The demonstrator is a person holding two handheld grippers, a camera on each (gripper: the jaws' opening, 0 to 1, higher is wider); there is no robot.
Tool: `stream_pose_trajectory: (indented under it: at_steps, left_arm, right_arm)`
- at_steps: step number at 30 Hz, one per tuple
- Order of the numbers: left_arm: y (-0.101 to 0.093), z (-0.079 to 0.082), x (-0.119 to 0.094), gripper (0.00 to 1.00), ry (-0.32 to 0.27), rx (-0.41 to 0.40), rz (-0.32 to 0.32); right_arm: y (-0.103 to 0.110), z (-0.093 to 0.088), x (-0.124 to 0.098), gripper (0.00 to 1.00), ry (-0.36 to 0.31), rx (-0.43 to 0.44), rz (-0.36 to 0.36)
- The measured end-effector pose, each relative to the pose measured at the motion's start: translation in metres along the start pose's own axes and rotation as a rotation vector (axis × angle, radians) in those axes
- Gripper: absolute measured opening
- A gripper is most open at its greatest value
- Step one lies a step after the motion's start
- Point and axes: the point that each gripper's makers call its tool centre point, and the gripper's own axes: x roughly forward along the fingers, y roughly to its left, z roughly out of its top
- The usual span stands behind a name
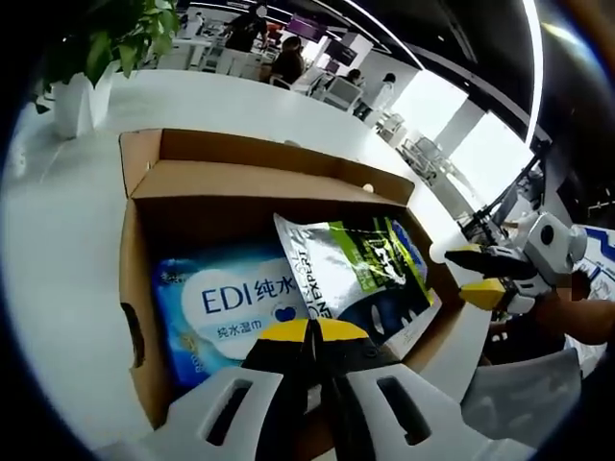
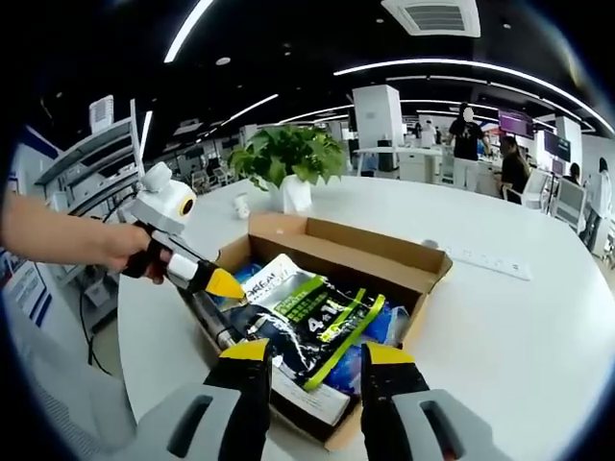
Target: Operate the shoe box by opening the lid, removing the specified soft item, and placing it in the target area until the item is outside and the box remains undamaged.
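An open cardboard shoe box point(image 1: 252, 188) sits on a white round table point(image 1: 58, 240), its lid flap point(image 1: 240, 151) folded back at the upper side of the left gripper view. Inside lie two soft packs — a blue pack of wet wipes point(image 1: 226, 307) at the lower left of the box and a silver-and-green pouch point(image 1: 351, 269) to its right, overlapping the wipes' edge. At the bottom centre of that view the left gripper point(image 1: 312, 336) has its yellow-tipped jaws pressed together with nothing between them, just above the near edge of the box. At the right edge of the same view the right gripper point(image 1: 485, 274) is held by a hand point(image 1: 577, 317), its jaws apart and beside the box's right wall. In the right gripper view the box point(image 2: 336, 252) fills the centre, the pouch point(image 2: 303, 322) lying on top of the blue pack point(image 2: 384, 327); the right gripper's own jaws point(image 2: 312, 357) stand apart at the bottom, over the near corner of the box and empty. The left gripper point(image 2: 231, 285) comes in from the left, tips together at the box's left rim, touching the pouch's corner or just above it — I cannot tell which. A potted plant point(image 2: 288, 163) stands on the table behind the box.
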Motion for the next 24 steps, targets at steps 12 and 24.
stream_pose_trajectory:
  at_steps: [12,24]
  left_arm:
    - [0.010,-0.003,-0.002,0.00,0.006,0.022,0.028]
    - [0.012,-0.003,0.004,0.00,0.009,0.044,0.025]
  right_arm:
    - [0.000,-0.009,0.023,0.31,0.084,0.017,0.008]
    - [0.003,-0.022,0.038,0.24,0.169,0.048,0.023]
